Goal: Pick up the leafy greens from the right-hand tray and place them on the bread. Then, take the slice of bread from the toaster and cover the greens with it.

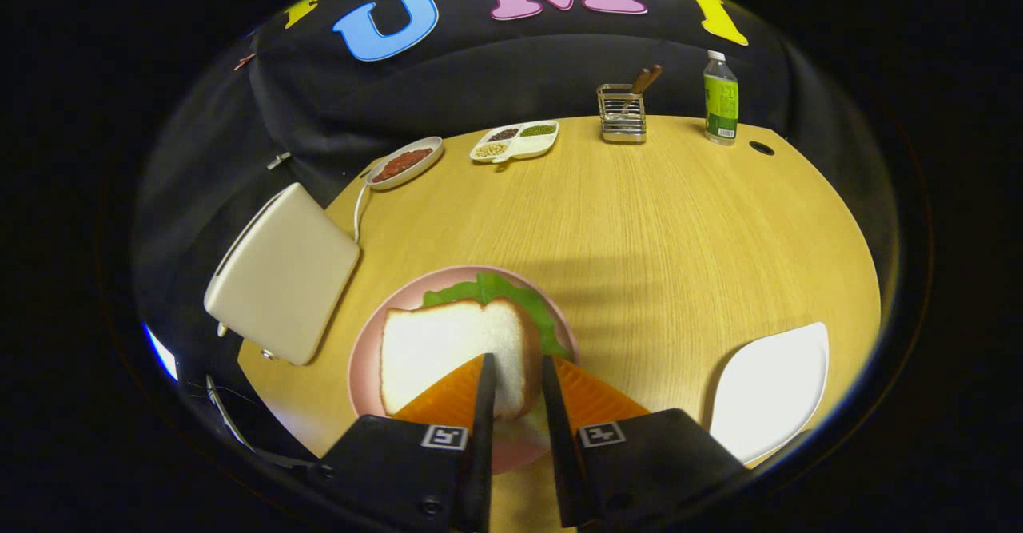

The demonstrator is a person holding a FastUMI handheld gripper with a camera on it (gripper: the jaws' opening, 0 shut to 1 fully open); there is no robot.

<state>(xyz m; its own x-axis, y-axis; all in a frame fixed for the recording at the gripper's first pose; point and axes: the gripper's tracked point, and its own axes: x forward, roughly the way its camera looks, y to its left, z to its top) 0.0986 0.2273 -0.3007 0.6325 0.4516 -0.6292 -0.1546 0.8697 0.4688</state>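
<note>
A white slice of bread (pixel 447 349) lies over the leafy greens (pixel 511 293) on the pink plate (pixel 364 357). Green leaf shows past its far and right edges. My gripper (pixel 518 365) is shut on the slice's right crust edge, which sits between the two fingers. Whatever lies under the greens is hidden. The cream toaster (pixel 280 273) stands to the left of the plate. A white tray (pixel 771 389) lies to the right of the fingers with nothing on it.
At the far side of the wooden table (pixel 663 221) are a dish of red food (pixel 404 163), a divided dish of beans (pixel 515 141), a wire holder with a wooden-handled utensil (pixel 622 113) and a green bottle (pixel 721 97). A white cable (pixel 360 205) runs from the toaster.
</note>
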